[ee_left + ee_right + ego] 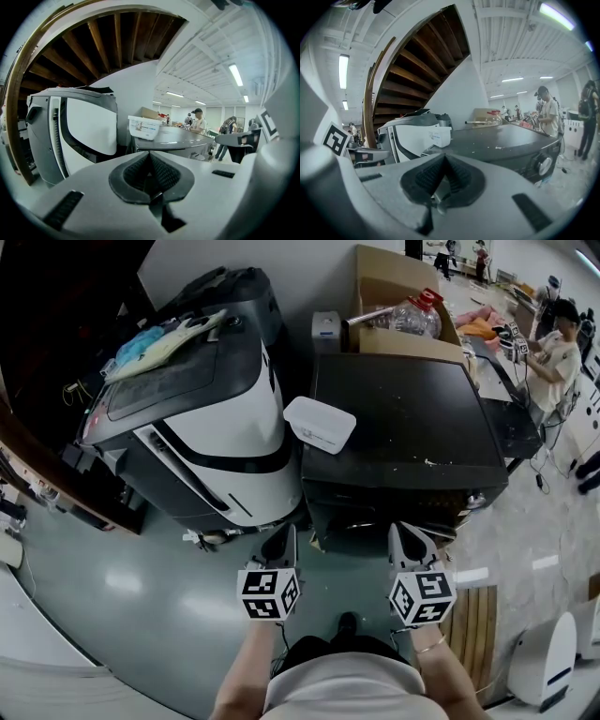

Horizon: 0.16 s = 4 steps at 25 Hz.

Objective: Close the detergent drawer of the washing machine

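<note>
A black washing machine stands in front of me, its front panel and a round knob facing me. A white box-shaped drawer sits at its top left corner, raised above the dark lid. It also shows in the left gripper view and the right gripper view. My left gripper and right gripper hang side by side just short of the machine's front, below the lid. Both are shut with nothing between the pads, and neither touches the drawer.
A grey and white machine with cloths on top stands close to the washer's left. A cardboard box with a plastic bottle sits behind the washer. A person works at a table far right. Wooden slats lie on the floor at my right.
</note>
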Available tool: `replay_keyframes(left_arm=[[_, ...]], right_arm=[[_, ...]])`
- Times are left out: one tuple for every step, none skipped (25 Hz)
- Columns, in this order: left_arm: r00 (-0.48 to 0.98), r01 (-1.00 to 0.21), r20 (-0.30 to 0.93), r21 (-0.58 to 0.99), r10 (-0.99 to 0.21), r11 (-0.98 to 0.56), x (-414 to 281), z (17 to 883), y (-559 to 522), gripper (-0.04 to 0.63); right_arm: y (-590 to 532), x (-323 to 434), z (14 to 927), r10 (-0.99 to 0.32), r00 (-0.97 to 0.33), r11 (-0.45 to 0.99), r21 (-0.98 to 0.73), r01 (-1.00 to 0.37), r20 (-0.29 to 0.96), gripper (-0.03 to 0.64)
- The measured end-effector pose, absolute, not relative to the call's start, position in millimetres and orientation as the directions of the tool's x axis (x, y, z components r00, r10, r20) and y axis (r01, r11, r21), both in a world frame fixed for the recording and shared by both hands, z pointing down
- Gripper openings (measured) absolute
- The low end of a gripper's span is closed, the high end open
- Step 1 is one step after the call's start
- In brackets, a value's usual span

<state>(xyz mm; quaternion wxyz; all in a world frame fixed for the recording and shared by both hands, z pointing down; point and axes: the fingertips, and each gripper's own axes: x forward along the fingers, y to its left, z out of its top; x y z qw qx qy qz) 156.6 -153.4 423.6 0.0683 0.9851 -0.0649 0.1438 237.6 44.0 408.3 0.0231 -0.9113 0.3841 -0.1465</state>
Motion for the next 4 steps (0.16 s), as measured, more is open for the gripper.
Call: replay_keyframes(left_arm=[[0.95, -0.147, 0.292, 0.118, -0.107, -0.982, 156.2, 423.2, -153.2, -0.005], [0.951, -0.147, 0.291, 0.119, -0.107, -0.982, 155.9, 422.9, -153.0, -0.005], [0.951, -0.146, 0.291, 0.12, -0.106, -0.982, 155.5, 422.5, -152.8, -0.005], [0.951, -0.146, 0.29, 0.12, -0.106, -0.982, 155.2, 422.2, -152.6, -0.005]], right_arm=[[43.9, 237.3, 408.1, -0.707, 0.662, -0.704, -0.158, -0.692, 0.248, 0.002], [43.7, 236.9, 408.0, -0.707, 0.663, -0.704, -0.161, -0.692, 0.247, 0.002], [43.5, 236.5, 407.9, -0.708, 0.663, -0.704, -0.164, -0.691, 0.246, 0.002], [43.3, 236.0, 407.8, -0.708, 0.663, -0.704, -0.167, -0.69, 0.244, 0.002]])
